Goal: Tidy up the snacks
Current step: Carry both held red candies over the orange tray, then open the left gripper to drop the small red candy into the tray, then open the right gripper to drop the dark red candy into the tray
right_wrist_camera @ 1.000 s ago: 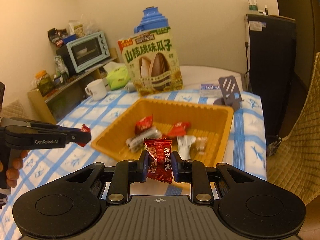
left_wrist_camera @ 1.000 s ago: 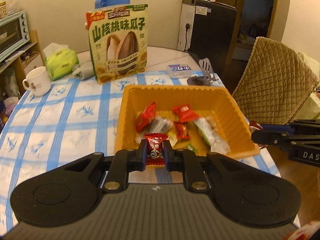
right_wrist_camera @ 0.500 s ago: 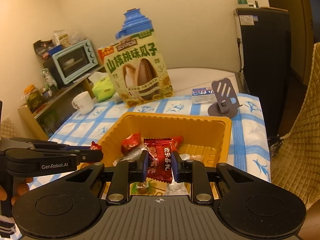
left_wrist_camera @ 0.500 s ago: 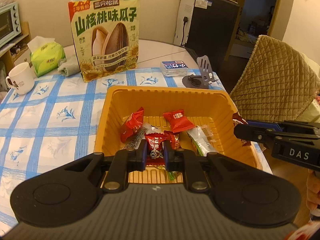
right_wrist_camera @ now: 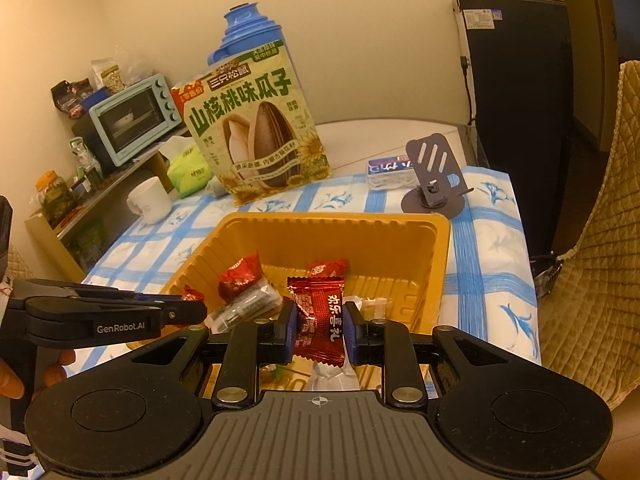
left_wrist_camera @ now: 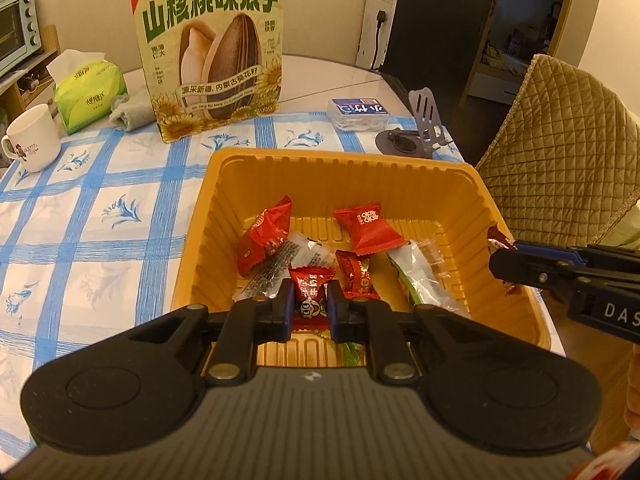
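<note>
An orange plastic tray (left_wrist_camera: 340, 162) (right_wrist_camera: 336, 222) sits on the blue-checked tablecloth and holds several wrapped snacks. My left gripper (left_wrist_camera: 310, 306) is shut on a small red candy (left_wrist_camera: 311, 292) and holds it over the tray's near side; it also shows at the left of the right wrist view (right_wrist_camera: 192, 306). My right gripper (right_wrist_camera: 319, 326) is shut on a dark red candy packet (right_wrist_camera: 320, 316) above the tray's near edge; its tip, with the packet, shows in the left wrist view (left_wrist_camera: 504, 258) over the tray's right rim.
A tall sunflower seed bag (left_wrist_camera: 212, 52) stands behind the tray, with a tissue pack (left_wrist_camera: 86, 94), a white mug (left_wrist_camera: 34, 142), a small clear box (left_wrist_camera: 360, 114) and a grey phone stand (left_wrist_camera: 424, 124). A quilted chair (left_wrist_camera: 560, 152) is at the right.
Both grippers have moved forward over the tray, each still holding its candy. The tray and the bag look closer in both views.
</note>
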A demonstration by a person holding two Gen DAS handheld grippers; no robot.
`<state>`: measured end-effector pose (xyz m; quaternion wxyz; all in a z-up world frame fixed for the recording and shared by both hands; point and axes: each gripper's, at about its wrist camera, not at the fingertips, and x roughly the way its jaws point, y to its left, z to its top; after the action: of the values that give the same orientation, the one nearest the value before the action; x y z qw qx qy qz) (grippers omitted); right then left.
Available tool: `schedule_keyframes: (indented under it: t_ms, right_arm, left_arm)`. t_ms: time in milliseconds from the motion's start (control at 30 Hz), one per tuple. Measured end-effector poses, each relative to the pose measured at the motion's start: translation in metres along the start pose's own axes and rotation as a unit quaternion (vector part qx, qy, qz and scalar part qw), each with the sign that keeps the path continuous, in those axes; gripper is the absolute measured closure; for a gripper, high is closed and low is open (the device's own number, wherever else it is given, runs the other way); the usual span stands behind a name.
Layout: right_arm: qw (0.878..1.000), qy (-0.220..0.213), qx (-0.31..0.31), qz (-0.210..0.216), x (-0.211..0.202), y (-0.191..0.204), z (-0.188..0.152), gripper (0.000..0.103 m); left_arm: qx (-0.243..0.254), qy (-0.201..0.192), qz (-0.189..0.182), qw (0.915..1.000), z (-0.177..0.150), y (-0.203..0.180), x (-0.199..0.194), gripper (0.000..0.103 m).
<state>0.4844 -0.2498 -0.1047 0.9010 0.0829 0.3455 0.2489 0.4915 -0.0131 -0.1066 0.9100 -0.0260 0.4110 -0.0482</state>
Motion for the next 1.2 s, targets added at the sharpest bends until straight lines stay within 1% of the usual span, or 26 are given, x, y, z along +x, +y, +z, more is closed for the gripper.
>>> schedule_keyframes:
  t_ms: [267,367,400,467,633,767,833,1000,1200]
  right_arm:
    - [1.0,0.004,0.003,0.002,0.002,-0.003,-0.001,0.078]
    - [1.0,0.005,0.004,0.003,0.003,-0.003,-0.002,0.078]
    - [1.0,0.006,0.004,0.004,0.003,-0.003,-0.002,0.078]
    - [1.0,0.006,0.005,0.005,0.003,-0.002,-0.002,0.078]
    - [1.0,0.005,0.003,0.007,0.004,0.001,-0.001,0.078]
    - [1.0,0.006,0.003,0.014,0.006,0.004,0.002,0.078]
    - [1.0,0.008,0.004,0.015,0.008,0.006,0.003,0.078]
    - [1.0,0.013,0.006,0.02,0.013,0.01,0.008,0.078]
    - [0.999,0.028,0.007,0.018,0.026,0.011,0.008,0.078]
  left_arm:
    - [0.001,0.012,-0.002,0.9999,-0.001,-0.002,0.006,0.087]
    - [0.004,0.011,-0.001,0.9999,-0.002,-0.003,0.004,0.082]
    - [0.005,0.01,-0.001,0.9999,-0.002,-0.004,0.003,0.078]
    - [0.005,0.008,0.001,1.0,-0.002,-0.004,0.001,0.075]
    - [0.015,-0.002,0.006,0.9999,0.0,-0.004,-0.009,0.07]
    - [0.012,-0.008,0.01,0.9998,0.004,-0.002,-0.017,0.067]
    - [0.011,-0.009,0.016,0.9998,0.005,0.0,-0.021,0.063]
    - [0.011,-0.015,0.033,0.9993,0.008,0.003,-0.027,0.057]
    - [0.006,-0.016,0.044,0.9989,0.009,0.005,-0.03,0.055]
